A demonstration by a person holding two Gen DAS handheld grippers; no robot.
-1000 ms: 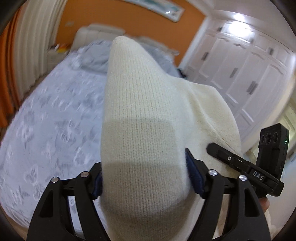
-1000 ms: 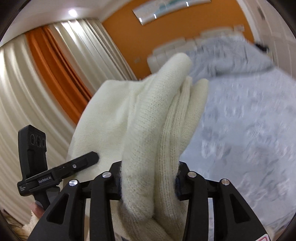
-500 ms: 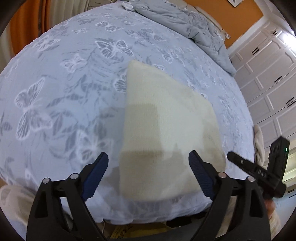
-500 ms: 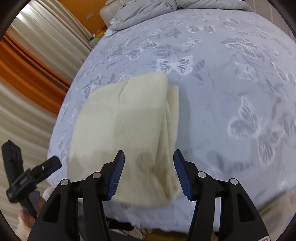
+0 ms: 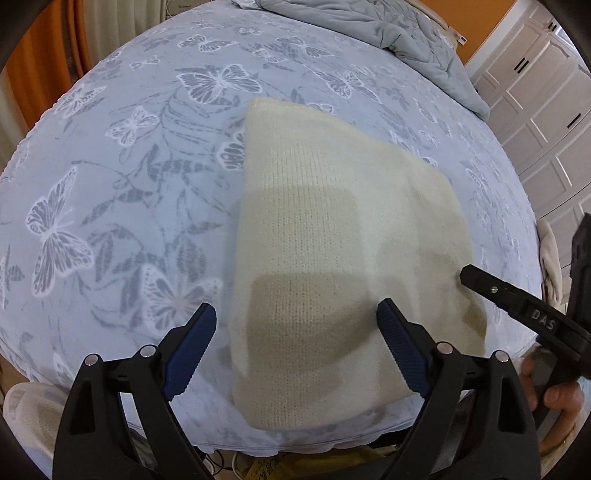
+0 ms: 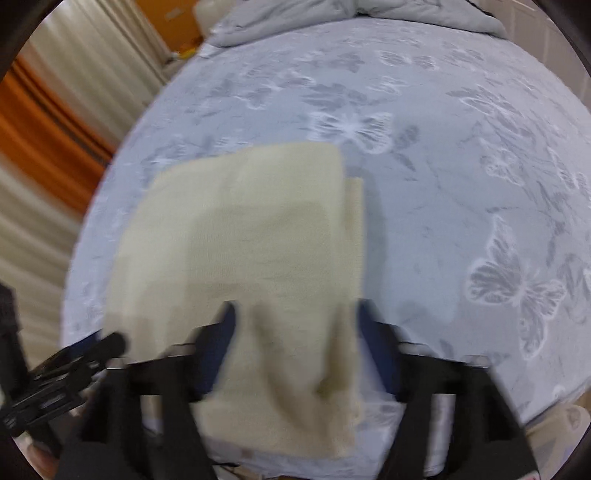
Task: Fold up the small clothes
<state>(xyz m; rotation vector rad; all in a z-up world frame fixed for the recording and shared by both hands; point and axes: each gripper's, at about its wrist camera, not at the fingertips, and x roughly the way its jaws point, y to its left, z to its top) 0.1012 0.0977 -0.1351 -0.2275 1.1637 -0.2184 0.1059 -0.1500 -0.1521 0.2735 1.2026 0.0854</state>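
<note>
A cream knitted garment (image 5: 332,240) lies folded flat on the butterfly-patterned bed (image 5: 129,184), its near edge hanging a little over the bed's front edge. My left gripper (image 5: 295,310) hovers open over that near edge, its blue pads clear of the cloth on both sides. The right wrist view is blurred. In it the garment (image 6: 240,240) runs between the fingers of my right gripper (image 6: 295,308), whose jaws are opening and stand just off the cloth. Each view catches the other gripper's black body at its side edge, and a hand (image 5: 554,391) holds the right one.
A rumpled grey duvet (image 5: 388,29) lies at the far end of the bed (image 6: 443,184). White wardrobe doors (image 5: 546,92) stand to the right, pale and orange curtains (image 6: 44,147) to the left. Another cream cloth (image 5: 550,258) hangs past the bed's right edge.
Both grippers held the garment up in the air a second ago. They came down with it, laid it on the bed and opened, letting it go.
</note>
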